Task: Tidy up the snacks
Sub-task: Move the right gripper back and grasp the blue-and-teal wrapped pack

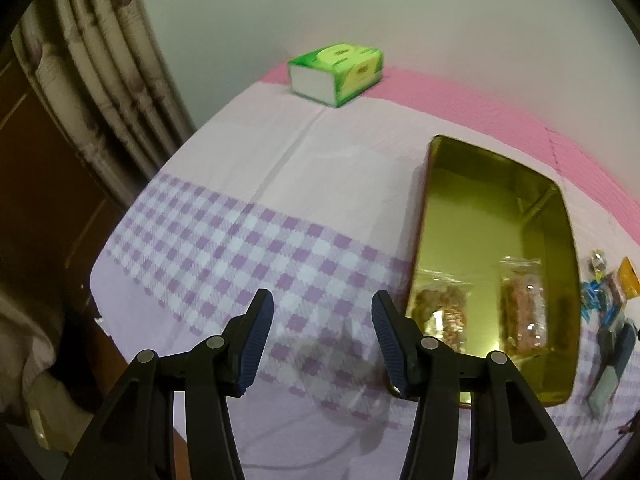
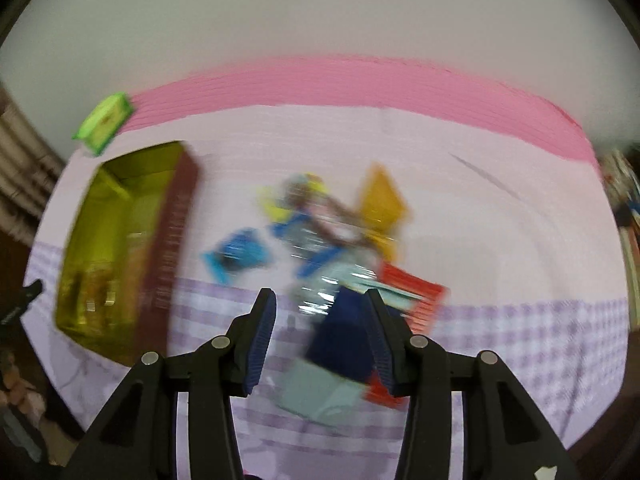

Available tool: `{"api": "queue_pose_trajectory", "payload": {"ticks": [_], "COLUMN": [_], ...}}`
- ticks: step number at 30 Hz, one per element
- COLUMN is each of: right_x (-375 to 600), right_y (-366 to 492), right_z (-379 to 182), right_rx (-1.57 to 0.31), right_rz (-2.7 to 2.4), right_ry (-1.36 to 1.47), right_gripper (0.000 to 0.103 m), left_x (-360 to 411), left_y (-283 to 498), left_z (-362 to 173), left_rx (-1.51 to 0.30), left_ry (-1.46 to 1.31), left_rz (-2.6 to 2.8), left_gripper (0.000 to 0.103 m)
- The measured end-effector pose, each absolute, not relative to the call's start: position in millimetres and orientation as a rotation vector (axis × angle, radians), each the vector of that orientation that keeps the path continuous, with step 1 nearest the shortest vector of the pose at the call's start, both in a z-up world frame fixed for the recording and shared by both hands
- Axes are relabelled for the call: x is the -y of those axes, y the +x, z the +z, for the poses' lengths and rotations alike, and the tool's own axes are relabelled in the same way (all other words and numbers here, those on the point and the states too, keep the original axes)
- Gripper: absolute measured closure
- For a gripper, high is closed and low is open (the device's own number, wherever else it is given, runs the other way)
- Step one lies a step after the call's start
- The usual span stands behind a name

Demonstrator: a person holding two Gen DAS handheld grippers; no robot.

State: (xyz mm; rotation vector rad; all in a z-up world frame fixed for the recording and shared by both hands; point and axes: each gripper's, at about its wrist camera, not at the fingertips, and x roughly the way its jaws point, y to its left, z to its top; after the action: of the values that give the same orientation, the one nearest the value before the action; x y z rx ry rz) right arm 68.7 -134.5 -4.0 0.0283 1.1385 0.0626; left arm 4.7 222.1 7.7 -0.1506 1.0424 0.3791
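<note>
In the left wrist view, the left gripper (image 1: 322, 312) fills the bottom centre of the frame, its 2 blue-padded fingers (image 1: 256, 344) spread wide with nothing between them, above a surface (image 1: 224, 248) covered in a lilac-and-white checked cloth with a pink band at the far edge. At the right of the frame sits an open gold tin (image 1: 472, 208) with dark red outer walls; 2 clear bags of snacks (image 1: 522, 304) lie at its near end. A green tissue pack (image 1: 336, 72) rests at the upper centre, well apart from the tin.

The right wrist view is heavily blurred. The right gripper (image 2: 322, 312) is at the bottom centre, fingers (image 2: 262, 340) spread and holding nothing. Just beyond them, at the centre of the frame, lies a loose heap of wrapped snacks (image 2: 320, 248): blue, yellow, orange, red and silvery packets, individual types unreadable. The gold tin appears at the left of this frame, apart from the heap.
</note>
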Motion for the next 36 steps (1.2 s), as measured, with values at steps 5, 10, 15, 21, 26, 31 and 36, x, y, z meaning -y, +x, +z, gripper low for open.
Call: {"api": "queue_pose_trajectory", "payload": {"ticks": [5,10,15,21,26,31,36], "right_x": [178,190,172,145,138,125,113], "right_y": [60,52,47,55,60,66,66], "right_z": [-22,-33,-35,-43,-51,-61,-63], "right_rx": [-1.182,-1.207,-1.217,-1.233,-1.254,-1.257,-1.238], "right_rz": [-0.007,-0.008,0.047,0.037,0.018,0.003,0.025], "right_ry": [0.072,0.109,0.152,0.101,0.108,0.064,0.025], "right_gripper": [0.060,0.060,0.038,0.038,0.038,0.042,0.051], "left_x": [-199,-176,-160,-157,-157,-154,-148], "left_y": [7,8,8,6,7,7,8], "left_z": [15,17,15,15,12,9,8], "left_rx": [-1.030,-1.036,-1.046,-1.048,-1.059,-1.069,-1.079], "left_ry": [-0.099,-0.063,-0.053,-0.059,-0.061,-0.055,-0.047], "left_rz": [0.327,0.266,0.236,0.232,0.234,0.227,0.220], "left_gripper": [0.050,0.050,0.050,0.050,0.050,0.050,0.050]}}
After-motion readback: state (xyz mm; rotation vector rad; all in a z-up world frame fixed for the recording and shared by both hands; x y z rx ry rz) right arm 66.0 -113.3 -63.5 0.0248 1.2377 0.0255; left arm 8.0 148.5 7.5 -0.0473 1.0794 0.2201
